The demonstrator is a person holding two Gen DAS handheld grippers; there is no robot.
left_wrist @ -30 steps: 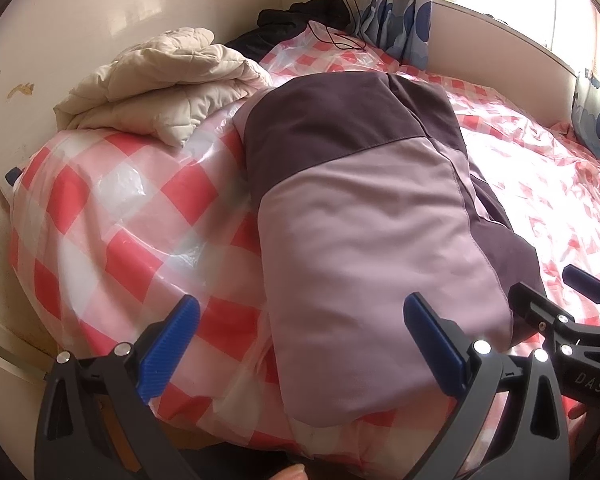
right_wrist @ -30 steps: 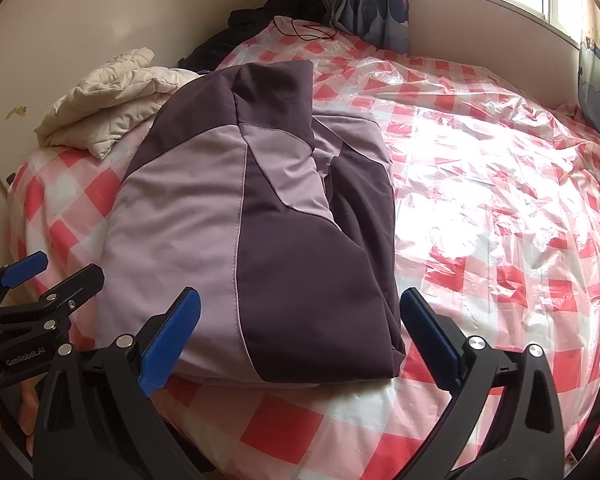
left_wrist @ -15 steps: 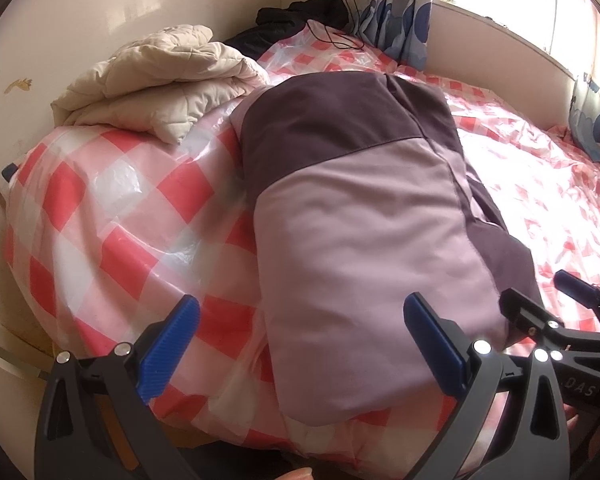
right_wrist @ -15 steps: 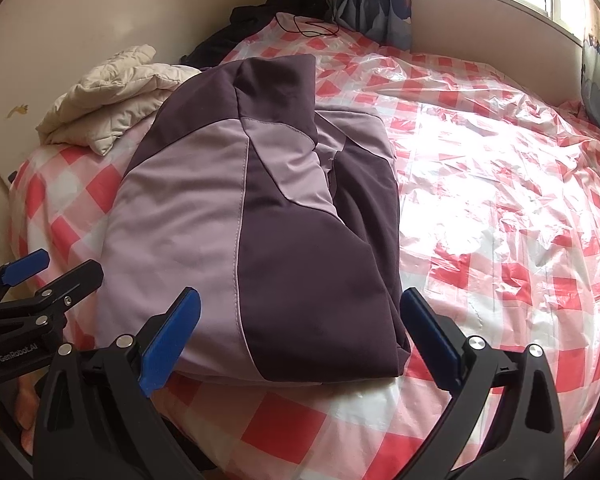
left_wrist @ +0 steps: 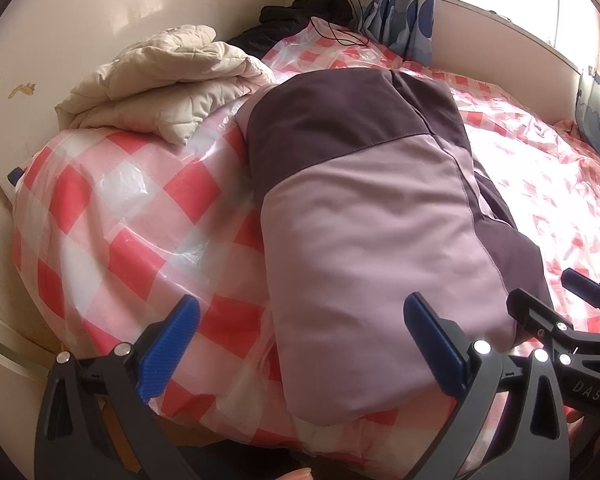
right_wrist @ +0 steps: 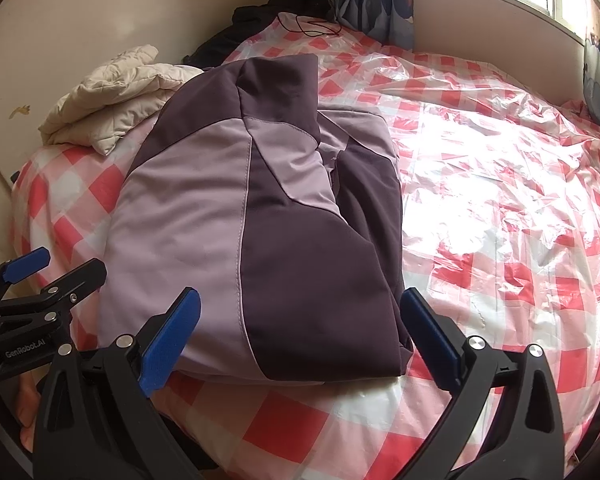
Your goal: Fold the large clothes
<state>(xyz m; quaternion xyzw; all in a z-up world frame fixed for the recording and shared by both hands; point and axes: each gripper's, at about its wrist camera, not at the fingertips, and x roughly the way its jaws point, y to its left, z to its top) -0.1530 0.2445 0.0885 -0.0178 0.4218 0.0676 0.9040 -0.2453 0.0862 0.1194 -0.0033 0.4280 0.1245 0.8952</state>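
Note:
A lilac and dark purple jacket (left_wrist: 364, 240) (right_wrist: 260, 216) lies folded lengthwise on the bed, its hem hanging a little over the near edge. My left gripper (left_wrist: 300, 344) stands open just short of the jacket's near left corner, nothing between its blue pads. My right gripper (right_wrist: 300, 336) is open too, hovering before the jacket's near right part. Each gripper shows in the other's view: the right one (left_wrist: 572, 308) at the right edge, the left one (right_wrist: 36, 280) at the left edge.
The bed (right_wrist: 500, 208) carries a red and white checked cover under clear plastic. A folded cream quilted garment (left_wrist: 168, 84) lies at the back left. Dark clothes and a charger cable (right_wrist: 276, 4) sit in the far corner. A wall runs along the left, a window at the right.
Both grippers have drifted slightly nearer the jacket's near edge. The jacket itself has not moved, and both grippers stay open.

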